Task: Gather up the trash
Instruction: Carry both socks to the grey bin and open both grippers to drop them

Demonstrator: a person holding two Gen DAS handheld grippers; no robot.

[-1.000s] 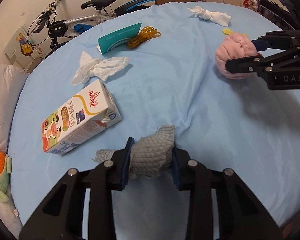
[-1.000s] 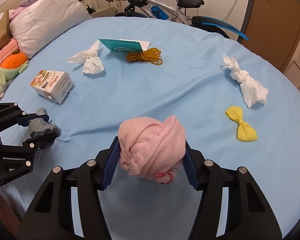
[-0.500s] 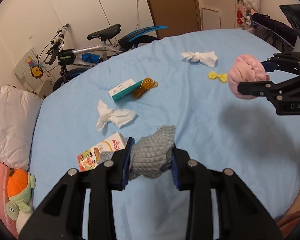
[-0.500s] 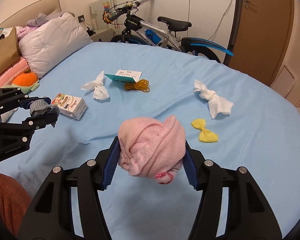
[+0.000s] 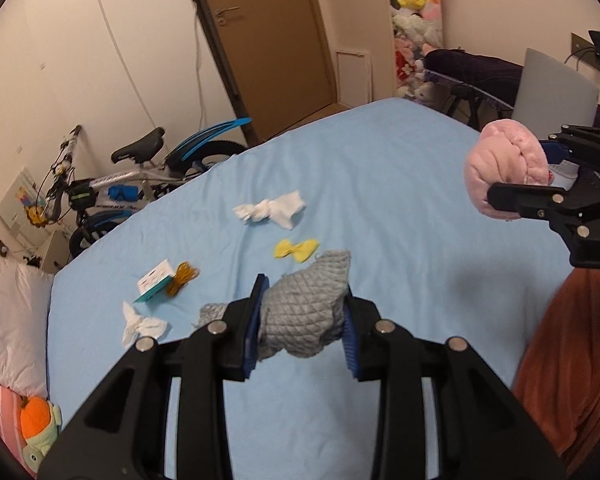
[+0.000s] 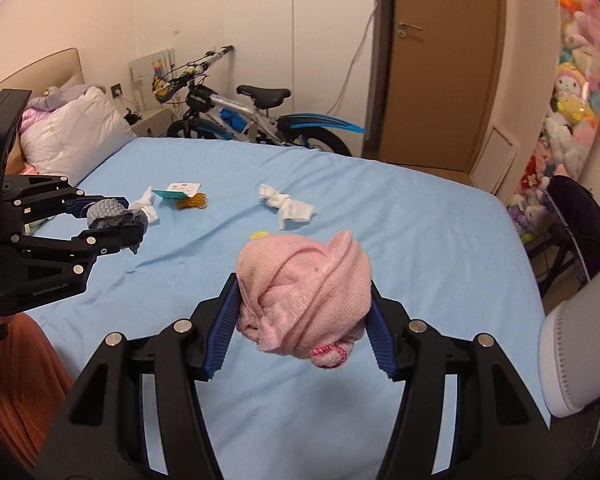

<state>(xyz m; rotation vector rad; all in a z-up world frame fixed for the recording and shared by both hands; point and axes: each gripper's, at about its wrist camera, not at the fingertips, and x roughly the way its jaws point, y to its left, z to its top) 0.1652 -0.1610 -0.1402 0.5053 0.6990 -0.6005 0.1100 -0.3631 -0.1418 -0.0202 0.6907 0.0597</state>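
My left gripper (image 5: 302, 322) is shut on a grey balled sock (image 5: 306, 314) and holds it high above the blue bed (image 5: 380, 200). It also shows in the right wrist view (image 6: 114, 218). My right gripper (image 6: 302, 322) is shut on a pink balled sock (image 6: 304, 292), also raised; it shows at the right in the left wrist view (image 5: 506, 172). On the sheet lie two crumpled white tissues (image 5: 270, 211) (image 5: 142, 326), a yellow bow (image 5: 296, 249), a teal card (image 5: 154, 285) and a coil of yellow rubber bands (image 5: 184, 278).
A bicycle (image 6: 252, 120) stands against the far wall beside a brown door (image 6: 432, 60). White pillows (image 6: 74, 136) and an orange plush toy (image 5: 34, 426) lie at the head of the bed. Plush toys (image 6: 572, 92) and a grey chair (image 5: 552, 92) stand to the right.
Both grippers have risen well above the bed with their socks held. The views have tilted up, so the milk carton has left the left wrist view and the door and walls show.
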